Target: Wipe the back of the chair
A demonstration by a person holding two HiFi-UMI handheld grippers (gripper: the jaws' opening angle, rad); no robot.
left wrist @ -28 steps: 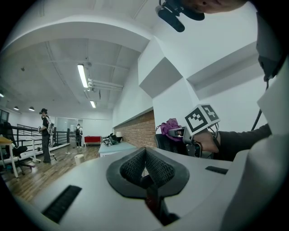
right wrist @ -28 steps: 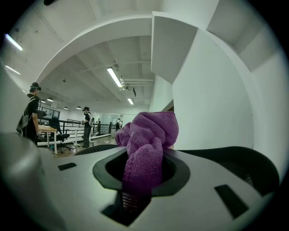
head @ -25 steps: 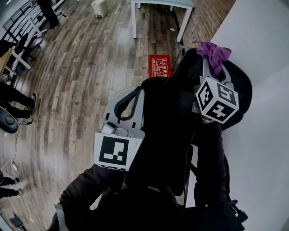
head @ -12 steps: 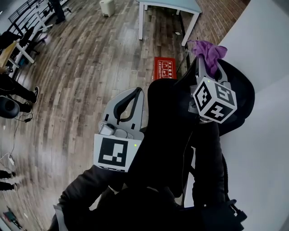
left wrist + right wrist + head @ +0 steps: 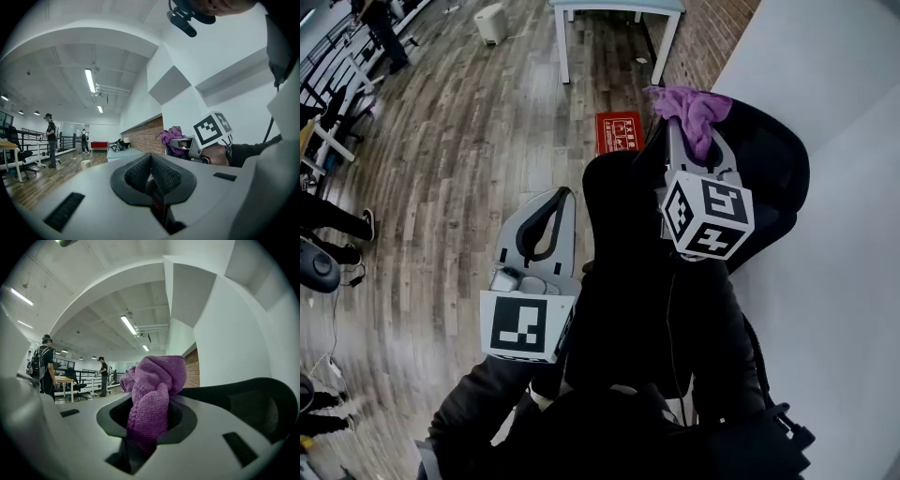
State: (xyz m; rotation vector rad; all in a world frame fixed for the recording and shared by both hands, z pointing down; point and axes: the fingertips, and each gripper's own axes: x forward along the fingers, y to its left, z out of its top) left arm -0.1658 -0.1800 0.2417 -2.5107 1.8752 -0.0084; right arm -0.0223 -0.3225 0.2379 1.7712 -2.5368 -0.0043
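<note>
A black office chair with a mesh back (image 5: 773, 155) stands against the white wall; its top edge also shows in the right gripper view (image 5: 255, 401). My right gripper (image 5: 694, 142) is over the chair's top, shut on a bunched purple cloth (image 5: 689, 105), which stands up out of the jaws (image 5: 154, 380). My left gripper (image 5: 560, 195) hangs to the left of the chair over the wood floor. Its jaws are shut with nothing between them (image 5: 151, 157). In the left gripper view, the right gripper's marker cube (image 5: 212, 132) and the cloth (image 5: 172, 138) are visible.
A white table (image 5: 614, 7) stands ahead by a brick wall (image 5: 712, 28), with a red sign (image 5: 619, 131) on the floor beneath. A white wall (image 5: 834, 244) closes the right side. A white bin (image 5: 492, 21), desks and standing people (image 5: 328, 216) are off to the left.
The right gripper with the cloth has shifted slightly left over the chair's top. The left gripper has drifted a little left and down in the view. Both stay shut.
</note>
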